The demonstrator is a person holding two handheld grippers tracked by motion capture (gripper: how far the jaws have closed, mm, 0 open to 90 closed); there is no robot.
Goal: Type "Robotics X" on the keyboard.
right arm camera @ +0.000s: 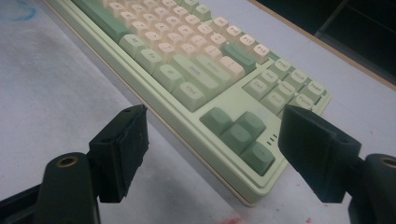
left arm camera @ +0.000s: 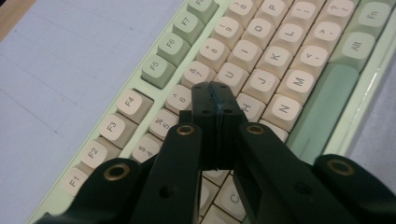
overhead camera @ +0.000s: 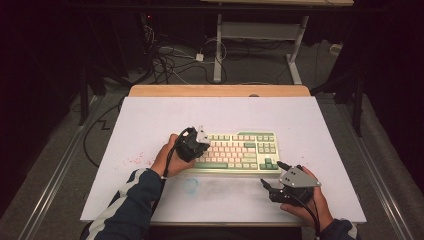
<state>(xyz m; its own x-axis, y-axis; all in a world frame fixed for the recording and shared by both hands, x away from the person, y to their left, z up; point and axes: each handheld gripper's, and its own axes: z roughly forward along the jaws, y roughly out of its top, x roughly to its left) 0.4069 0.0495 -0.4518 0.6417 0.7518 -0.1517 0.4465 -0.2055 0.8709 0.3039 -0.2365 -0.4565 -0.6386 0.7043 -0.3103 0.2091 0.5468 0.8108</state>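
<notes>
A pale green keyboard [overhead camera: 240, 150] with cream and green keys lies in the middle of the white table top. My left gripper [overhead camera: 196, 142], held in a hand with a dark striped sleeve, hovers over the keyboard's left part. In the left gripper view its jaws are pressed together with nothing between them [left arm camera: 215, 95], the tips just above the cream letter keys [left arm camera: 275, 56] near H. My right gripper [overhead camera: 272, 174] rests near the keyboard's front right corner. Its jaws stand wide apart [right arm camera: 218, 133], framing the green arrow keys [right arm camera: 238, 133] without touching them.
The white board [overhead camera: 150, 115] covers a wooden table whose far edge [overhead camera: 220, 90] shows behind it. Red specks [overhead camera: 135, 160] and a faint blue ring [overhead camera: 191, 185] mark the board left of and in front of the keyboard. Cables [overhead camera: 170, 60] and a desk frame [overhead camera: 260, 45] lie beyond.
</notes>
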